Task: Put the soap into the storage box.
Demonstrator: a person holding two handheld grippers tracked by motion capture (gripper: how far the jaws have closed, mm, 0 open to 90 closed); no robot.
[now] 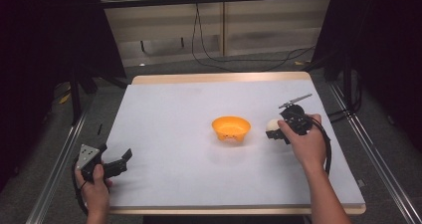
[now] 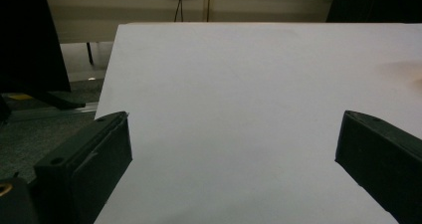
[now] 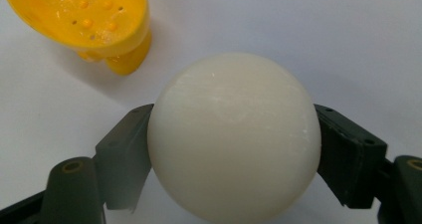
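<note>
White sheeting covers the table (image 1: 164, 109), with grey floor, cables and dark curtains around. Right gripper (image 3: 234, 149) pinches a cream ball (image 3: 234, 137) between its jaws; being round, the ball points no way. Beyond the jaw tips, to their left, sits an orange bowl (image 3: 82, 15), apart from the ball. Left gripper (image 2: 234, 149) rests with jaws spread over bare sheet.

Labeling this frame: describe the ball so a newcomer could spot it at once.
Start at the white table, then find the orange bowl near its middle. Just right of it, the right hand-held gripper clamps the white ball: smooth, round, and the only pale object there.
</note>
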